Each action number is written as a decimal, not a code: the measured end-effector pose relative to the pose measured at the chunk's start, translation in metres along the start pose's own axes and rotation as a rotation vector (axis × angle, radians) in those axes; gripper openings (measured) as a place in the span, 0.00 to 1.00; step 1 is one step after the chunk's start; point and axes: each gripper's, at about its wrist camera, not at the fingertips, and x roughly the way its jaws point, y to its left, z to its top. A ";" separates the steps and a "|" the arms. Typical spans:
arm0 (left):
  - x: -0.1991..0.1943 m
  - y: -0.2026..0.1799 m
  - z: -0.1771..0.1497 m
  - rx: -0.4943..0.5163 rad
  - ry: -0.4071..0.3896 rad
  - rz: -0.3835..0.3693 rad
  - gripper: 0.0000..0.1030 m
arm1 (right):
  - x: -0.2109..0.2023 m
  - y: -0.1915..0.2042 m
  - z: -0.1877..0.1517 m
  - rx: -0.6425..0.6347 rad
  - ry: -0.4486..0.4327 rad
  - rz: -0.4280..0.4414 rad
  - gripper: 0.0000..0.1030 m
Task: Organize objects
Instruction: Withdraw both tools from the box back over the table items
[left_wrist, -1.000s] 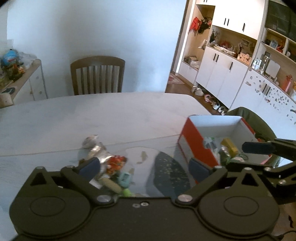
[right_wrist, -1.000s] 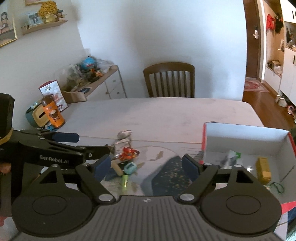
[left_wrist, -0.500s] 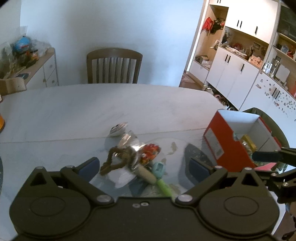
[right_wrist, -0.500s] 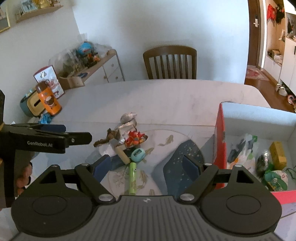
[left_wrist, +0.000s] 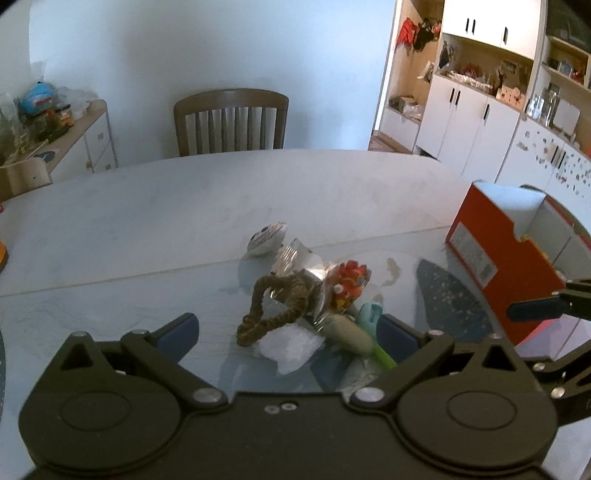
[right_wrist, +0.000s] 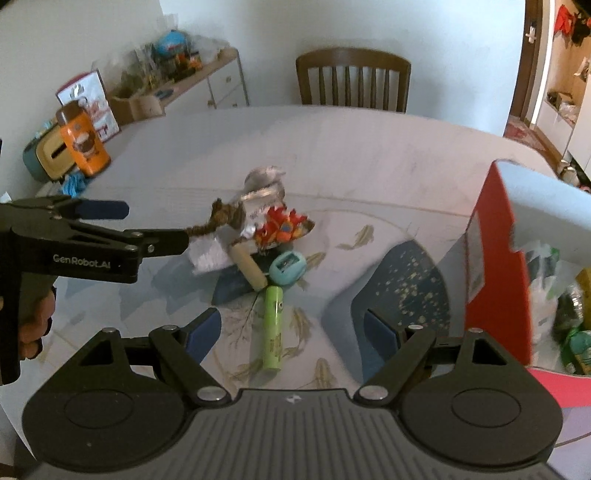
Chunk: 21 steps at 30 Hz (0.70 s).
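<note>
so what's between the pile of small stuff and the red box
No objects, just a bare stretch of the patterned table mat, with its fish prints and a dark blue patch. The right wrist view shows this best, between the pile and the red box.

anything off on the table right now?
Nothing spilled or broken. Small items are heaped in a loose pile on the table, outside the red box; a green tube lies apart from it.

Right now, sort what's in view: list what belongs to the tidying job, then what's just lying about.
Job: green tube, teal sharpener, cork, brown twisted cord, red-orange toy, red box.

Lying about: orange canister, chair, sideboard clutter.
</note>
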 end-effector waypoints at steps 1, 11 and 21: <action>0.004 0.000 -0.001 0.008 0.005 -0.005 0.99 | 0.005 0.001 -0.001 0.002 0.012 -0.003 0.82; 0.027 0.000 0.001 0.077 0.013 0.004 0.74 | 0.041 0.006 -0.006 0.007 0.091 -0.007 0.82; 0.040 -0.013 0.010 0.147 0.002 -0.006 0.52 | 0.060 0.012 -0.003 -0.025 0.110 -0.007 0.69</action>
